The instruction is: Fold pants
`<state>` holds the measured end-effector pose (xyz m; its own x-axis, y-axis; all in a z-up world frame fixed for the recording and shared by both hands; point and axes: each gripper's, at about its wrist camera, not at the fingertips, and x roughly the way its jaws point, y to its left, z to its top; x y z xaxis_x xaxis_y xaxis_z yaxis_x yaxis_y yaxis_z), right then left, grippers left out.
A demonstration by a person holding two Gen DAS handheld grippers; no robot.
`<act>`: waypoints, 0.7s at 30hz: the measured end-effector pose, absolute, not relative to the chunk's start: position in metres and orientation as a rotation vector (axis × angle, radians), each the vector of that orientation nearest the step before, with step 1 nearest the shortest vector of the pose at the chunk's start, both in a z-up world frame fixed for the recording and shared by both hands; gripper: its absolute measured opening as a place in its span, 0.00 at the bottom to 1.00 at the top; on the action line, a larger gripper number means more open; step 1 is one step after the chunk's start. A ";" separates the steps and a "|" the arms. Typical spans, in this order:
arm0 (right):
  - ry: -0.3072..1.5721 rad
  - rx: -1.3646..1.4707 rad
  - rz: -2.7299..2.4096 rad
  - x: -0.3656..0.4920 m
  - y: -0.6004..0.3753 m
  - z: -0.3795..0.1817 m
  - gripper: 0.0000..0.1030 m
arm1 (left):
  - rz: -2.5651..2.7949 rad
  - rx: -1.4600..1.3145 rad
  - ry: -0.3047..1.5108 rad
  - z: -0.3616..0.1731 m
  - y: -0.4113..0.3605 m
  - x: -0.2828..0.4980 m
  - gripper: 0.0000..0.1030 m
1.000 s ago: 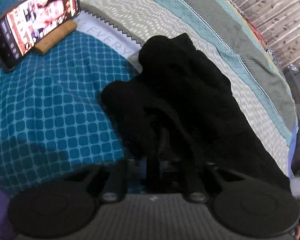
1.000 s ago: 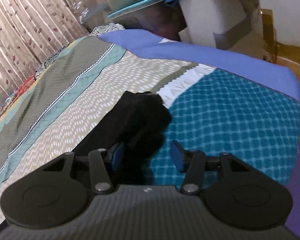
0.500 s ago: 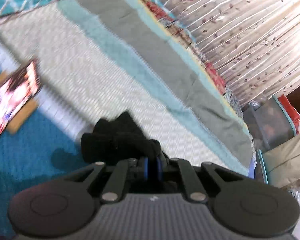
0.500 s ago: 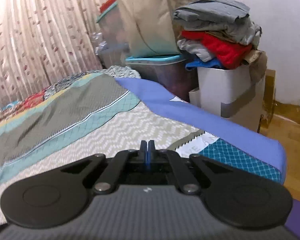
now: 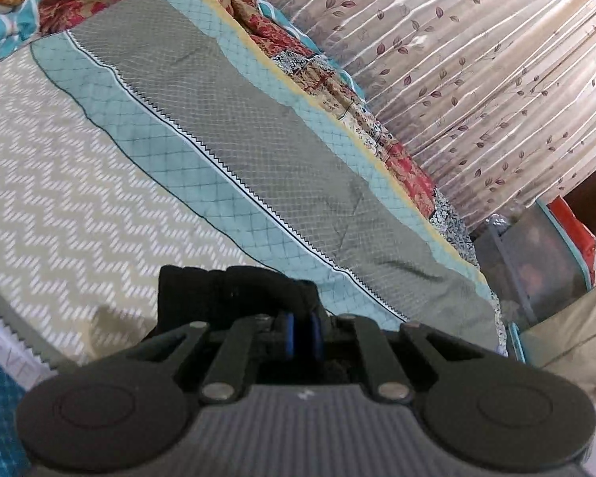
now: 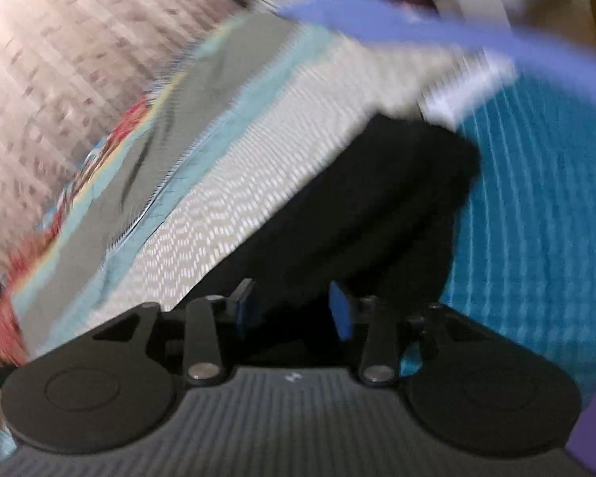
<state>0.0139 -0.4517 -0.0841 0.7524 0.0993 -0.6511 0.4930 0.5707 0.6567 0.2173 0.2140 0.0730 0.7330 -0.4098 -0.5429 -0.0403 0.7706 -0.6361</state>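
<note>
The black pants (image 6: pixel 377 206) lie on the patterned bedspread (image 6: pixel 234 183) in a long dark mass, seen blurred in the right wrist view. My right gripper (image 6: pixel 292 310) is open, its blue pads apart just above the near end of the pants. In the left wrist view my left gripper (image 5: pixel 301 334) is shut on a bunched fold of the black pants (image 5: pixel 226 290), held above the bedspread (image 5: pixel 99 198). Most of the garment is hidden below that gripper.
A leaf-print curtain (image 5: pixel 476 59) hangs behind the bed. A floral quilt (image 5: pixel 377 111) runs along the bed's far edge. Plastic storage boxes (image 5: pixel 544 250) stand at the right. The blue bed edge (image 6: pixel 417 28) shows in the right wrist view.
My right gripper has opened and dropped back toward the pants on the bed, moving fast. My left gripper stays shut on the fabric and has lifted and swung further toward the curtain.
</note>
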 end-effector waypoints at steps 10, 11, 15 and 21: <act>0.448 0.854 -0.264 0.150 -0.473 -0.026 0.06 | -0.193 -0.583 0.718 0.070 0.186 0.285 0.09; 0.422 0.828 -0.267 0.164 -0.471 -0.020 0.08 | -0.193 -0.576 0.713 0.067 0.181 0.294 0.14; 0.491 0.732 -0.315 0.193 -0.449 -0.025 0.39 | -0.158 -0.553 0.809 0.042 0.173 0.296 0.46; 0.563 0.553 0.070 0.138 -0.367 -0.050 0.39 | -0.174 -0.507 0.795 0.011 0.215 0.218 0.67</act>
